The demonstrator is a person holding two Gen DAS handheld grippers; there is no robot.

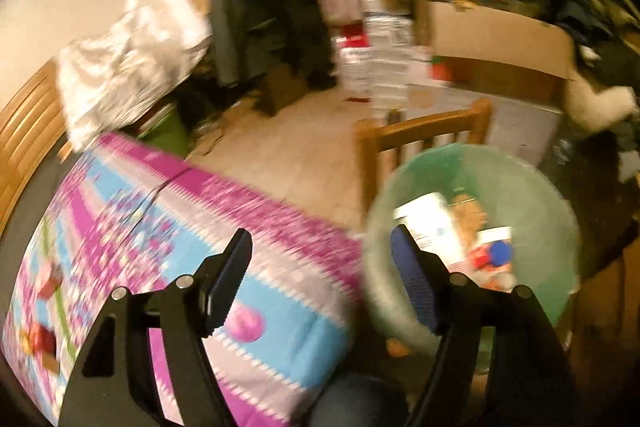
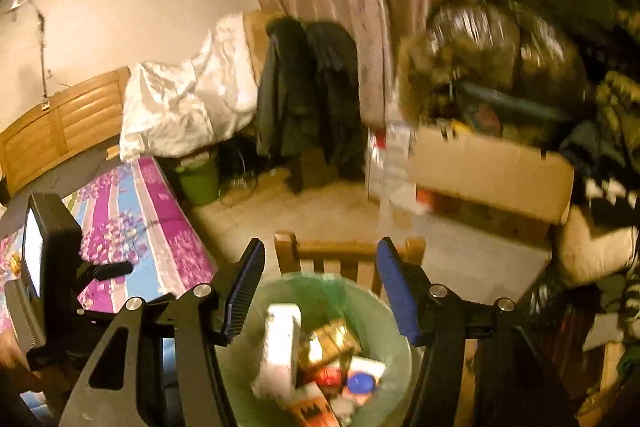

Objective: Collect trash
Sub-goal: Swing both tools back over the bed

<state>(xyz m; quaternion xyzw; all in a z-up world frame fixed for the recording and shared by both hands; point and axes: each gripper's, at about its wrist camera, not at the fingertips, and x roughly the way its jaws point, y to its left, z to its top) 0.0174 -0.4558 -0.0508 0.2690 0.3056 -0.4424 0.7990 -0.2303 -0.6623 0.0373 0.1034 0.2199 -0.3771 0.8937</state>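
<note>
On the left, our left gripper [image 1: 320, 275] hangs over the edge of the patterned tablecloth [image 1: 248, 227], its jaws standing apart with nothing between them. In the right wrist view the same tool shows at the far left, above the cloth. We judge the drop step to be finishing here, so we should look the cloth over for any scrap still lying on it; the blur in the left view hides small things, and we cannot tell whether any remain.

Moving to the middle, the bin [image 2: 394, 311] with its pale green liner stands just in front of a wooden chair [image 2: 344, 251], beside the table. The trash [image 2: 320, 351] lies inside it: a white carton, a gold wrapper, a red and white pack, a blue cap.

Our right gripper [image 2: 320, 283] hovers right above the bin's mouth, jaws likewise apart and empty. To do this well we keep each gripper centred over the opening before letting go, and lift clear without catching the thin liner.

Further right sit a cardboard box [image 2: 492, 171] and dark stuffed bags, well apart from the bin.
</note>
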